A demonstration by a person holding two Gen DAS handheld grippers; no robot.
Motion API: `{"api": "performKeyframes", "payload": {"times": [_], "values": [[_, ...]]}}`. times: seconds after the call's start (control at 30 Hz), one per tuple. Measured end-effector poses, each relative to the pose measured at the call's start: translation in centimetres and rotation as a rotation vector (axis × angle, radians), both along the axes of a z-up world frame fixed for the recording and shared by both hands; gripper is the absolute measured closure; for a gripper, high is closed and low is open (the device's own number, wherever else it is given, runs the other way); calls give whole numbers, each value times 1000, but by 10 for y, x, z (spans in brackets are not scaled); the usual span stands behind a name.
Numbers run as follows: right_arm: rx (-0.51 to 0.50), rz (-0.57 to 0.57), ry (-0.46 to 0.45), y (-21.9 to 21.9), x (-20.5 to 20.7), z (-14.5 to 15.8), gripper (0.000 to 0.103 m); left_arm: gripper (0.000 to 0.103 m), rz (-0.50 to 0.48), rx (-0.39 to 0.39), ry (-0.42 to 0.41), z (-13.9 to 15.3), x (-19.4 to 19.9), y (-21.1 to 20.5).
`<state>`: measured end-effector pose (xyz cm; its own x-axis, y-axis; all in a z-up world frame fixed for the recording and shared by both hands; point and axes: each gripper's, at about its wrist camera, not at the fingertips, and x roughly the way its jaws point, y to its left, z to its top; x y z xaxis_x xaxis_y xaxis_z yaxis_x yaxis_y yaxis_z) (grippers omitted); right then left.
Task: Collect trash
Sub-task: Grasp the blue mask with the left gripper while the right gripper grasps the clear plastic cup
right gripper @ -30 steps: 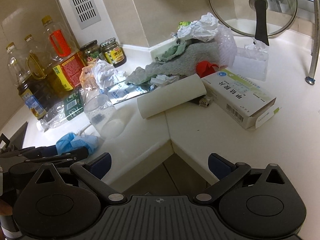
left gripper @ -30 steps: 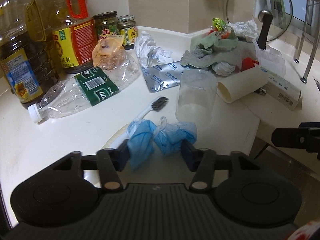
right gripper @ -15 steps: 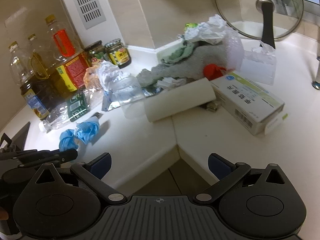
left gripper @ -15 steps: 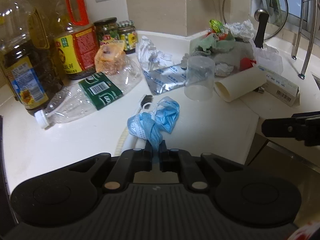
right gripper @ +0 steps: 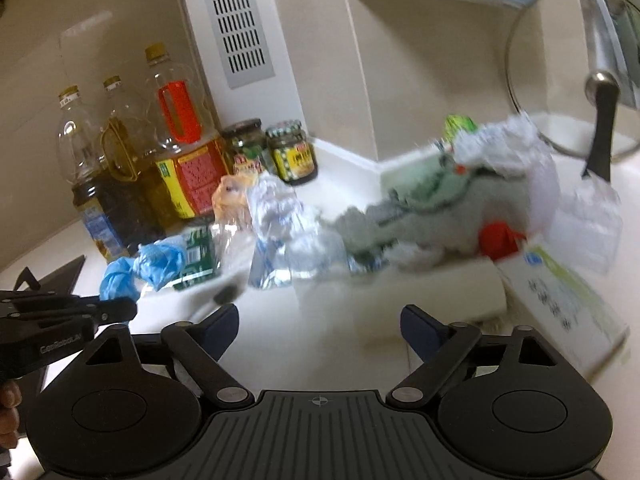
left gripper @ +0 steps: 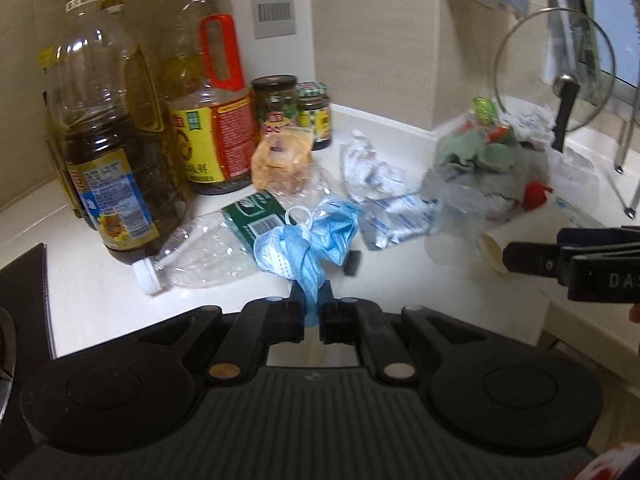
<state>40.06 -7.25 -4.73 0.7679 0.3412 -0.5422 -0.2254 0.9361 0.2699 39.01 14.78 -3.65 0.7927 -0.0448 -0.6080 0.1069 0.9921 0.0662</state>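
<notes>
My left gripper (left gripper: 311,309) is clamped on a crumpled blue face mask (left gripper: 310,240), which hangs bunched above the white counter (left gripper: 80,256). My right gripper (right gripper: 316,326) has its jaws apart and closing, with nothing pressed between them; a clear plastic cup (right gripper: 316,256), blurred, stands on the counter ahead of them.

A crushed clear bottle (left gripper: 208,248) with a green label and white cap lies on its side behind the mask; it looks empty. The tall oil bottle (left gripper: 108,152) nearest my left holds dark oil up to about half its height. The one with the red handle (left gripper: 212,120) holds only a low layer of yellowish oil. Two lidded jars (left gripper: 296,112) stand beside it, each with dark contents. A heap of grey and green rags and crumpled paper (left gripper: 492,164) sits by a glass pot lid (left gripper: 556,68). A white paper roll (right gripper: 432,292) lies beside a carton (right gripper: 568,292).
</notes>
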Motion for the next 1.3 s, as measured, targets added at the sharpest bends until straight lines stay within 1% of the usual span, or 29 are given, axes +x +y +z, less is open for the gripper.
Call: {"api": "performKeyframes", "payload": {"times": [0.13,0.37,0.43,0.57,0.63,0.67,0.83,1.13,1.3], "values": [[-23,23,-18,7,24,-1,31,97,22,-1,5,2,12,5],[-81,35,-16,22,56,-8,35,97,44,-12,23,2,28,14],[-95,41,-9,25,61,-11,39,97,48,-14,28,2,31,16],[-114,52,2,31,67,-15,44,97,58,-17,33,2,35,20],[-125,58,3,34,69,-17,52,97,63,-17,35,2,36,21],[-134,60,4,35,70,-18,54,97,65,-15,36,2,36,22],[-154,66,-10,37,70,-17,55,97,75,-14,37,5,33,23],[-115,86,-46,29,55,1,55,97,112,-3,27,14,12,20],[-83,114,-63,22,39,15,55,97,138,3,12,22,-7,15]]}}
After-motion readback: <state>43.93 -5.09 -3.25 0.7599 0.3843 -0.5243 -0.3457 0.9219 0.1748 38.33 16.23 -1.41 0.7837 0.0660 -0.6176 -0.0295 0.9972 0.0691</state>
